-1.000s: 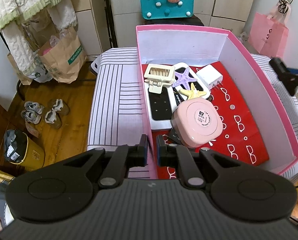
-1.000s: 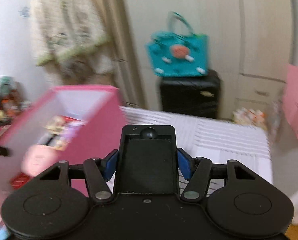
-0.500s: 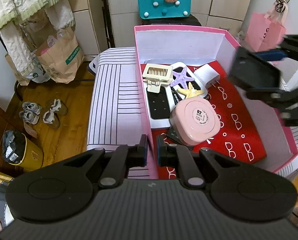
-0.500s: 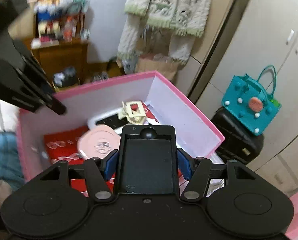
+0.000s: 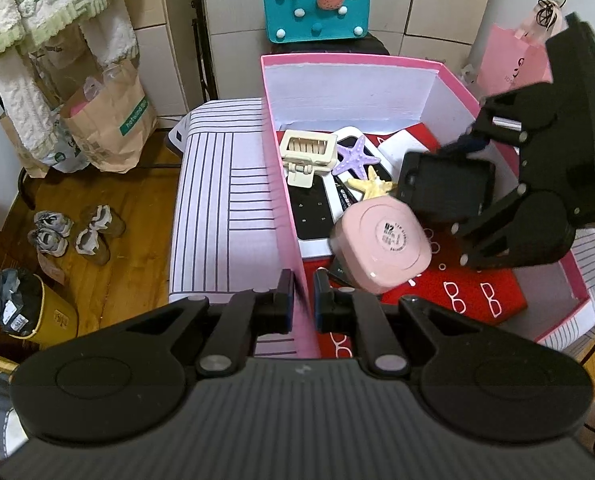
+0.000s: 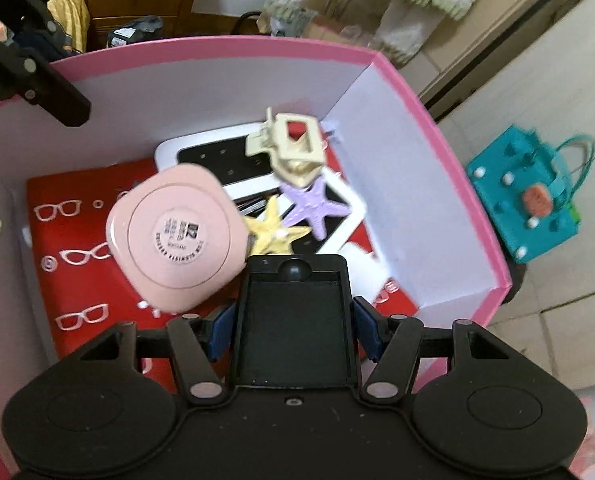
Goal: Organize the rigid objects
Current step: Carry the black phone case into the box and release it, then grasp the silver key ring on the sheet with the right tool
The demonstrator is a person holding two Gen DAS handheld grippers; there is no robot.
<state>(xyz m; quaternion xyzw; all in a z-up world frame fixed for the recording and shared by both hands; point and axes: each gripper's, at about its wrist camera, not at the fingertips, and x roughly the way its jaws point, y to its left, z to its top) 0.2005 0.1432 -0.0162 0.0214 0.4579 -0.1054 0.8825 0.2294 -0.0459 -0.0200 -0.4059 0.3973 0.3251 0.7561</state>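
1. Right now my right claw [image 6: 293,322] grips a black tray [image 6: 293,328] over the pink box [image 5: 377,65].
2. Left claw [image 5: 300,294] pinches the box wall.
3. Dropping it may knock the pink case [image 5: 381,249].

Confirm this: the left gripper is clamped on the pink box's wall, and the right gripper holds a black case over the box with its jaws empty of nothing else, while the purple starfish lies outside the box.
One thing is wrong: the purple starfish lies inside the pink box, as the left wrist view shows. The left gripper does clamp the wall, and the right gripper holds the black case over the box.
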